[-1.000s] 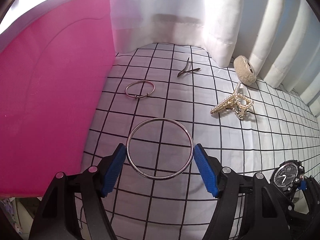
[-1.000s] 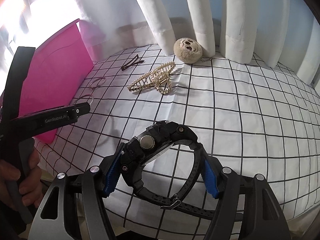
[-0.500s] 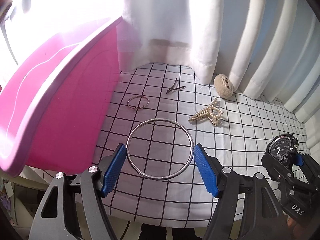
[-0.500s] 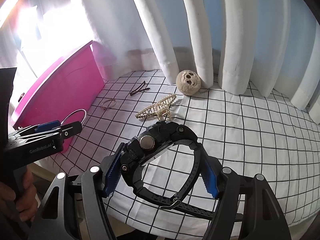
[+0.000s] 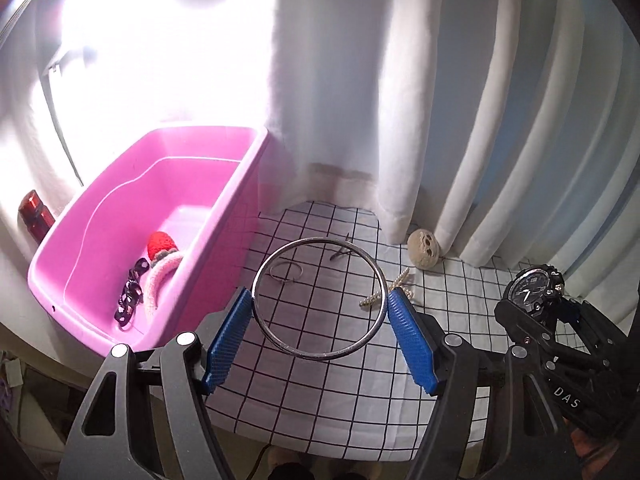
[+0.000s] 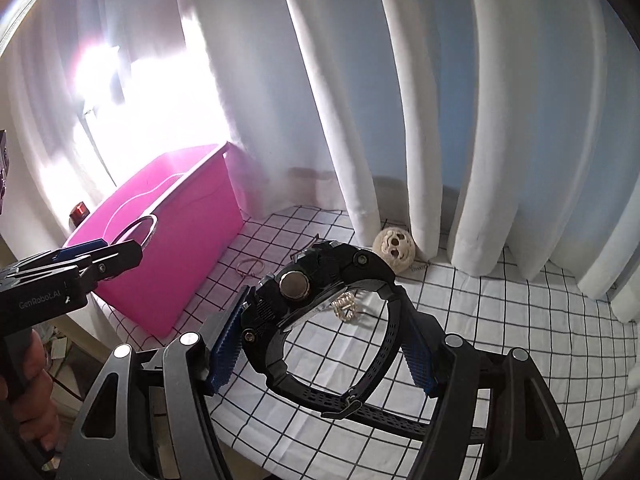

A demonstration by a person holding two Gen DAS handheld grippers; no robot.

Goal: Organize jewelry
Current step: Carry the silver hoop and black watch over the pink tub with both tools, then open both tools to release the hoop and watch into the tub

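My left gripper [image 5: 320, 340] is shut on a large silver bangle [image 5: 320, 350], held high above the checked cloth [image 5: 328, 408]. My right gripper [image 6: 324, 344] is shut on a black wristwatch [image 6: 304, 292], also lifted clear of the cloth; the watch [image 5: 530, 290] shows at the right of the left wrist view. The pink bin [image 5: 100, 248] stands at the left with a red knitted piece [image 5: 162, 244], a pale headband and a dark chain inside. On the cloth lie a thin bracelet [image 5: 285, 272], a dark hair clip [image 5: 340, 254] and a pearl claw clip [image 5: 374, 298].
A round beige skull-faced ball [image 6: 394, 245] rests against the white curtains [image 6: 440, 120] at the back of the cloth. A red object [image 5: 35, 214] stands behind the bin. A person's hand [image 6: 28, 392] holds the left gripper's handle. Floor clutter shows below the table edge.
Both grippers have risen well above the cloth with the bangle and the watch still held. The bin's inside has come into view from above.
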